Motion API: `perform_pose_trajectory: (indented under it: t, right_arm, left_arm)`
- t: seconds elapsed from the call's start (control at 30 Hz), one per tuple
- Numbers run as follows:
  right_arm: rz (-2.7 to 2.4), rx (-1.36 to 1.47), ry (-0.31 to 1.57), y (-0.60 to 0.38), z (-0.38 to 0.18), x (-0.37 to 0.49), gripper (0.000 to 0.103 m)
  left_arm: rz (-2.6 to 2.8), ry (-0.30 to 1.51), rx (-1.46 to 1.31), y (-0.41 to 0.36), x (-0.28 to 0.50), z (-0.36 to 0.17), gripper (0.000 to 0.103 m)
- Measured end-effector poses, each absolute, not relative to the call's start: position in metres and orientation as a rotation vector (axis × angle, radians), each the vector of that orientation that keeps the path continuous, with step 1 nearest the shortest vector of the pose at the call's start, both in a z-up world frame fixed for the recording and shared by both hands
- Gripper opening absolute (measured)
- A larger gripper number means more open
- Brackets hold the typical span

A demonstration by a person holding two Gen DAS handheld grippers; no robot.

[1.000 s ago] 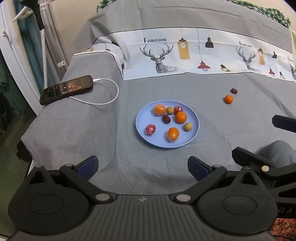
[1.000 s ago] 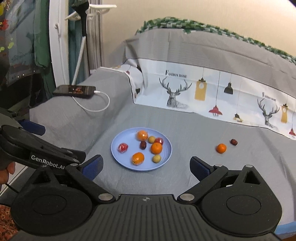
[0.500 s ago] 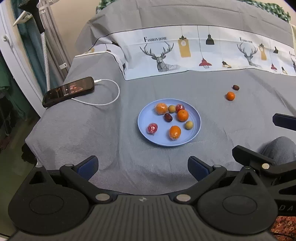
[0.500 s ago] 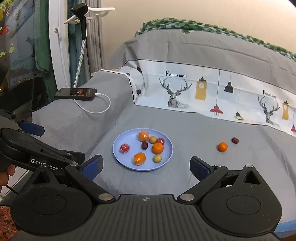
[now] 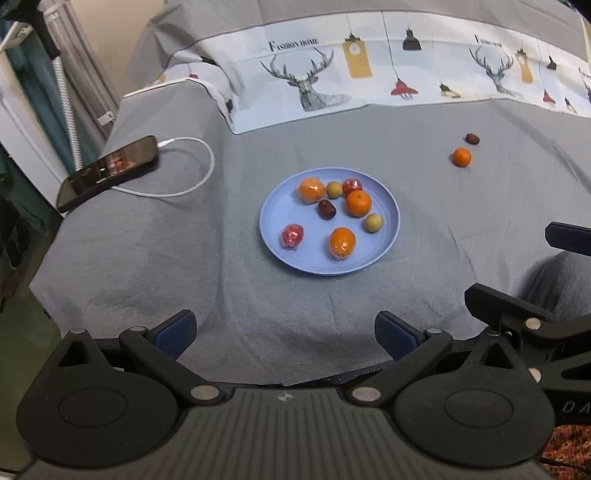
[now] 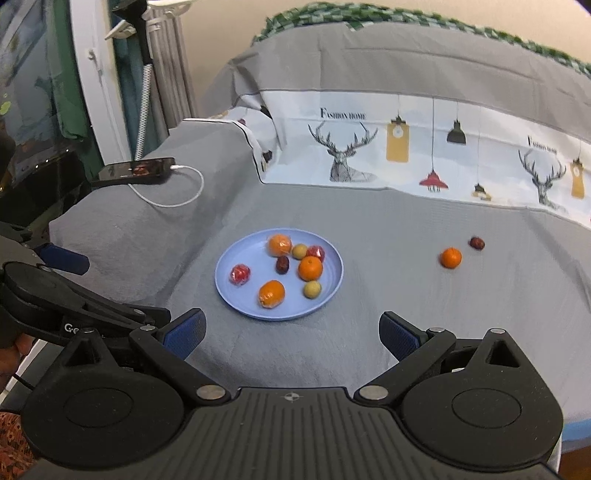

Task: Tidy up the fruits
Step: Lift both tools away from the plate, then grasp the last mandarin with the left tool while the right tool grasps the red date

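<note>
Green checked blanket point(image 6: 406, 14) — right view only

Home bedroom: bed point(image 5: 295, 332) w/ grey sheet, deer-print pillowcase point(image 5: 369, 74), phone point(image 5: 107, 173) charging at bed edge.

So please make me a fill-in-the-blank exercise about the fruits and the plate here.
1. The plate is ___ in colour.
2. ___ fruits lie on the plate.
3. Off the plate, an orange lies beside a dark ___.
4. The jaws of both grippers are ___.

Missing words: blue; seven; date; open
</note>
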State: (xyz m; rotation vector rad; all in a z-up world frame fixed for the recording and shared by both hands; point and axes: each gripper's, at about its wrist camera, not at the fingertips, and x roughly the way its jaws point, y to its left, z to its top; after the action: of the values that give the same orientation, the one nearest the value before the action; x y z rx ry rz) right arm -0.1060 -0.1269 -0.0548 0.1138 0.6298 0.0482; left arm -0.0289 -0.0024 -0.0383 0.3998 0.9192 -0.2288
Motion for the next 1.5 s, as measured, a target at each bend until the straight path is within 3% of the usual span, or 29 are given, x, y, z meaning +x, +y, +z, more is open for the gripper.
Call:
perform_pose_trajectory:
  t: [0.23, 0.47, 0.8, 1.0, 1.13, 1.23, 1.3, 1.37, 1.4, 1.43, 1.47, 1.5]
  right_arm:
    - [-0.06, 0.146, 0.639, -0.169, -0.066, -0.092, 0.1]
    - [-0.361, 0.207, 0.619, -0.276, -0.084, -0.072, 0.1]
    - [-0.478, 0.158, 0.705, -0.428, -0.17, 0.033, 0.1]
    - [-0.29, 0.114, 0.791, -0.467, -0.22, 0.117, 0.1]
    - [-0.141, 0.044, 0.722, -0.461, -0.229, 0.15, 0.102]
    - [-0.101, 0.039, 0.693, -0.457, -0.229, 0.169, 0.102]
    - [-0.093, 0.039, 0.675, -0.455, -0.23, 0.175, 0.102]
    - [-0.098, 0.055, 0.657, -0.455, -0.231, 0.173, 0.094]
    - [-0.093, 0.055, 0.636, -0.453, -0.23, 0.169, 0.068]
    - [-0.078, 0.042, 0.624, -0.451, -0.228, 0.164, 0.031]
    - [-0.076, 0.028, 0.632, -0.448, -0.224, 0.164, 0.022]
    - [-0.102, 0.015, 0.656, -0.446, -0.22, 0.16, 0.021]
  left_arm:
    - [-0.299, 0.914, 0.424, -0.052, -0.002, -0.051, 0.103]
    - [-0.477, 0.836, 0.442, -0.16, 0.048, -0.086, 0.103]
    - [-0.693, 0.803, 0.56, -0.313, 0.145, -0.169, 0.103]
    - [-0.765, 0.784, 0.655, -0.345, 0.186, -0.208, 0.103]
    - [-0.84, 0.771, 0.656, -0.34, 0.2, -0.217, 0.103]
    - [-0.879, 0.765, 0.651, -0.34, 0.202, -0.216, 0.094]
    - [-0.918, 0.771, 0.64, -0.343, 0.202, -0.213, 0.078]
    - [-0.977, 0.787, 0.631, -0.349, 0.199, -0.21, 0.038]
    - [-0.981, 0.793, 0.636, -0.351, 0.198, -0.209, 0.038]
    - [-0.978, 0.786, 0.639, -0.352, 0.195, -0.208, 0.037]
    - [-0.978, 0.781, 0.637, -0.351, 0.193, -0.206, 0.037]
    - [-0.967, 0.783, 0.633, -0.348, 0.19, -0.203, 0.037]
